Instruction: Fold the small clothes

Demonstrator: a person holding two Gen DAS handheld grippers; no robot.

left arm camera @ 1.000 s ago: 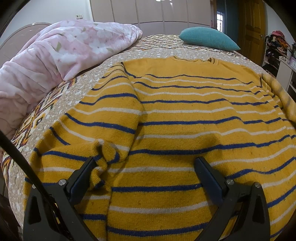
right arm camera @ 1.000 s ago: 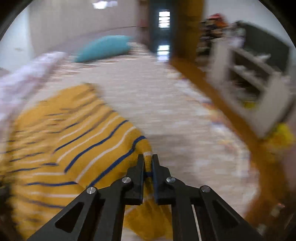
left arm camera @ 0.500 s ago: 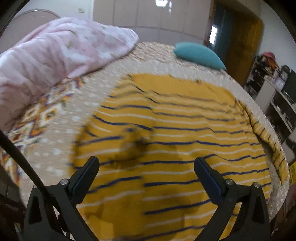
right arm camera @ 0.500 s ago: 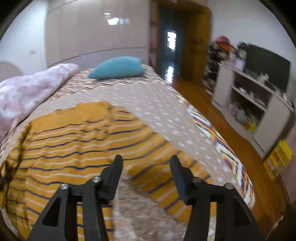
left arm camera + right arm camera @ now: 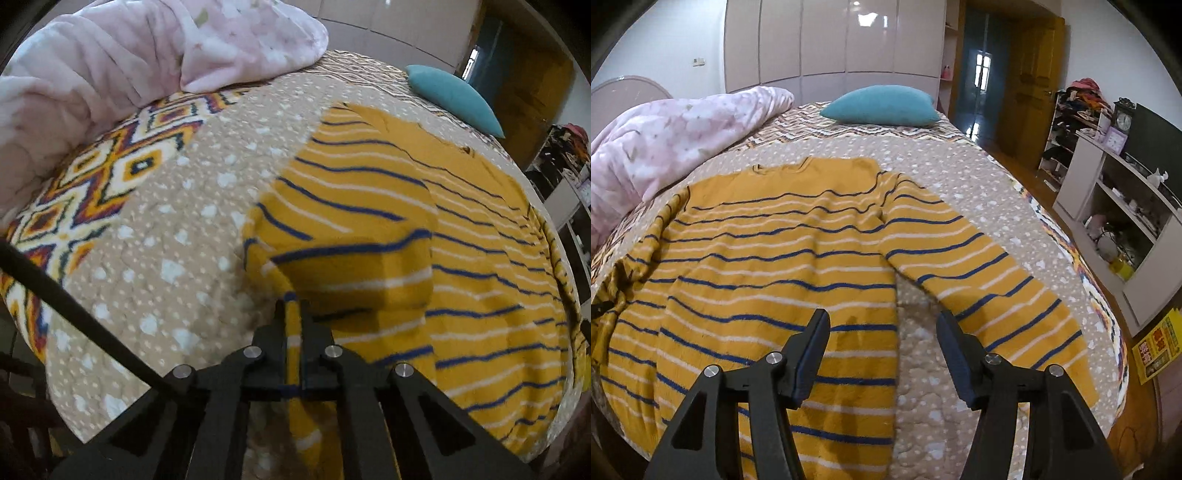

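Observation:
A mustard-yellow sweater (image 5: 783,251) with blue and white stripes lies flat on the bed, neck toward the far end. Its right sleeve (image 5: 982,280) is spread out to the side on the bedspread. My right gripper (image 5: 884,332) is open and empty, held above the gap between the sweater's body and that sleeve. In the left wrist view the sweater (image 5: 461,258) fills the right half. My left gripper (image 5: 293,310) is shut on the left sleeve's cuff (image 5: 293,332) and holds it lifted over the sweater's left edge.
A patterned bedspread (image 5: 166,229) covers the bed. A pink quilt (image 5: 665,147) is heaped along the left side. A teal pillow (image 5: 882,105) lies at the far end. White shelves (image 5: 1126,221) and a yellow box (image 5: 1156,347) stand right of the bed.
My left gripper went from open over the sweater's hem to shut on the left cuff. My right gripper let go of the right sleeve, which now lies spread out, and drew back open.

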